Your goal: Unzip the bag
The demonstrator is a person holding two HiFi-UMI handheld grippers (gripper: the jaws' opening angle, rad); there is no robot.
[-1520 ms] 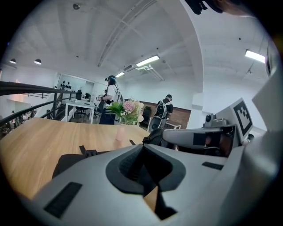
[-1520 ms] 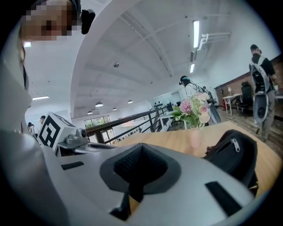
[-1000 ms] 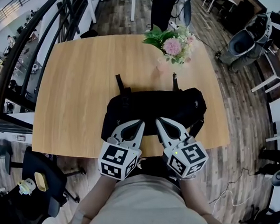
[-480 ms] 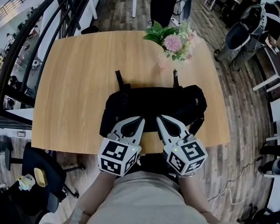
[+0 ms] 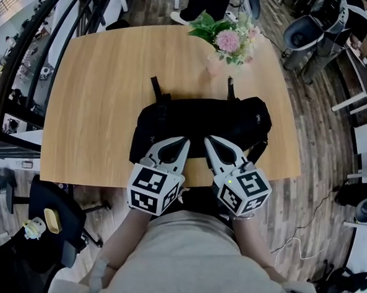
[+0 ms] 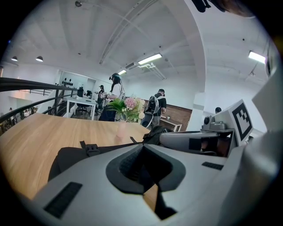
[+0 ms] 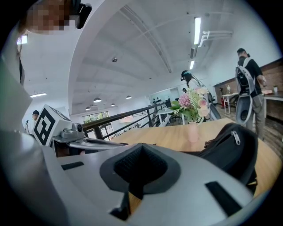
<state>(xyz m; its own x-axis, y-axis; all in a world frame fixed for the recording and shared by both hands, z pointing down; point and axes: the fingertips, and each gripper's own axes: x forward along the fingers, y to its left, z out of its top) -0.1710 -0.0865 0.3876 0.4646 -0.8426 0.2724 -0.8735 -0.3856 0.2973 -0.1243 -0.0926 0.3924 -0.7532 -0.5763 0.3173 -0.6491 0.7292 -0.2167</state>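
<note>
Here | bag (image 5: 200, 128) zipped | left gripper (image 5: 184, 140), right gripper (image 5: 207, 140) jaws closed, empty

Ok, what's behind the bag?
A vase of flowers on the table, just past the two straps of the bag. The bag's own far side is hidden.

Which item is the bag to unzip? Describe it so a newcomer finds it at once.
Start at the light wooden table that fills the head view. Near its front edge, on the person's side of the pink-flower bouquet, lies a long black fabric bag with buckled straps. It is the only dark, soft thing on the tabletop.
</note>
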